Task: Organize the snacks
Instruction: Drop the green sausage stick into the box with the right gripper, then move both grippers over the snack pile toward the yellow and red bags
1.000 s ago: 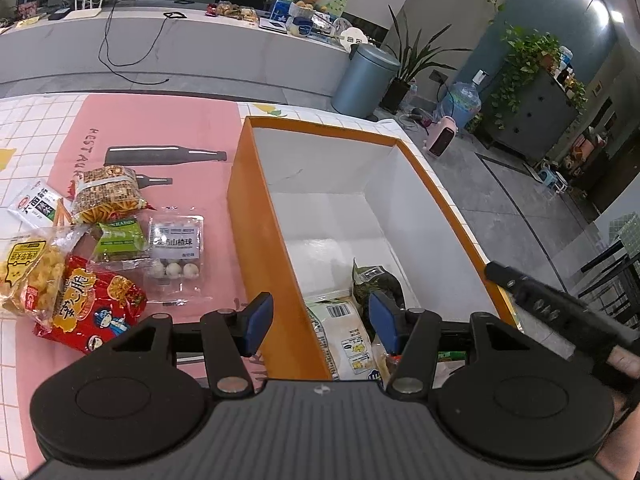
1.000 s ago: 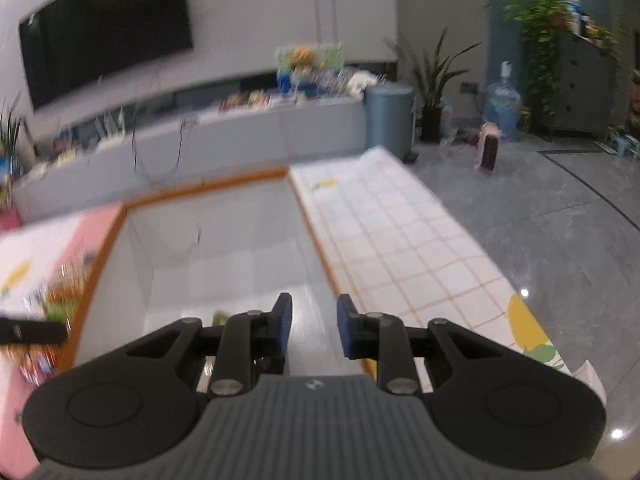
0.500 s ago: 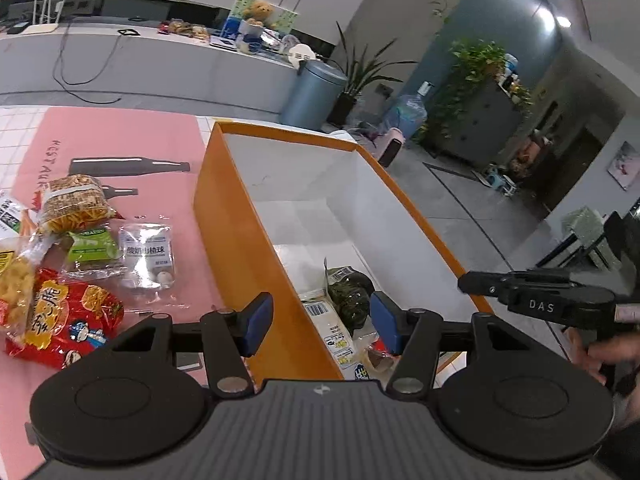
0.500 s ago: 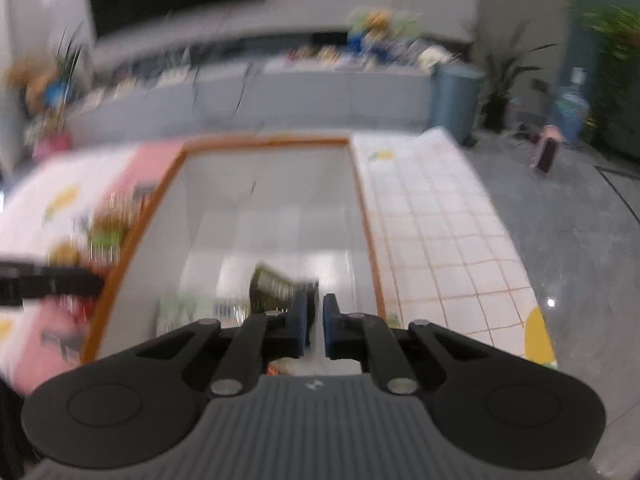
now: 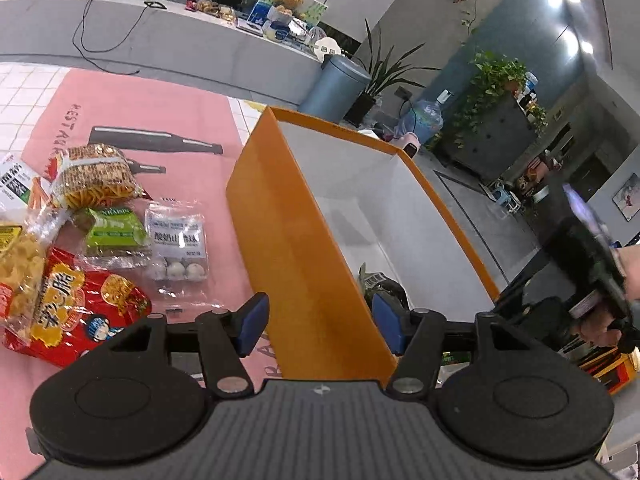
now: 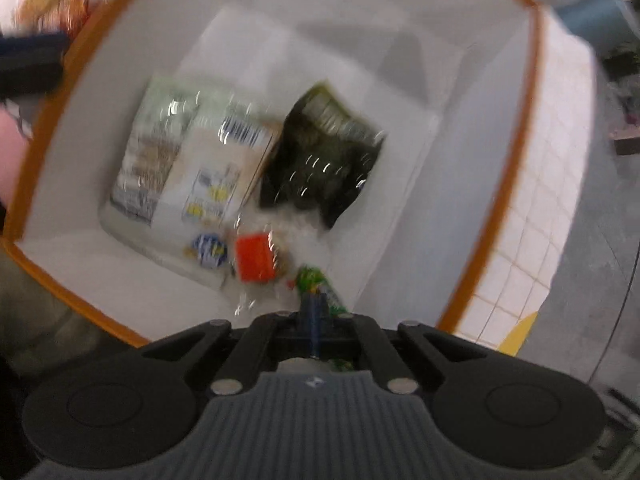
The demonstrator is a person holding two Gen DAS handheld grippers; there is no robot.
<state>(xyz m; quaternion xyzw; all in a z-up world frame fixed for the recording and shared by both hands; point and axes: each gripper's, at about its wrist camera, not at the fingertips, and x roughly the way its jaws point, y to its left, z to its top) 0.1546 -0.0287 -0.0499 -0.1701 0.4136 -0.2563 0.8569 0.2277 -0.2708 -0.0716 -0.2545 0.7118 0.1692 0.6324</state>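
Observation:
An orange box with a white inside (image 5: 296,240) stands on the table; the right wrist view looks down into the box (image 6: 532,92). In it lie a pale snack bag (image 6: 180,168), a dark green bag (image 6: 324,160) and a packet with a red patch (image 6: 256,258). My left gripper (image 5: 320,324) is open and empty, straddling the box's near left wall. My right gripper (image 6: 316,308) is shut with nothing visibly held, over the box's near end. Loose snacks lie left of the box: a noodle pack (image 5: 96,176), a green packet (image 5: 116,228), a clear ball packet (image 5: 176,244), a red bag (image 5: 76,308).
A pink mat (image 5: 160,120) covers the tiled table (image 6: 536,248) left of the box. A yellow chip bag (image 5: 16,268) and a white packet (image 5: 16,184) lie at the far left. My right gripper's body (image 5: 592,264) shows at the right.
My right gripper has closed fully and tilted down over the box. My left gripper has shifted slightly and stays open. The snacks on the mat have not moved.

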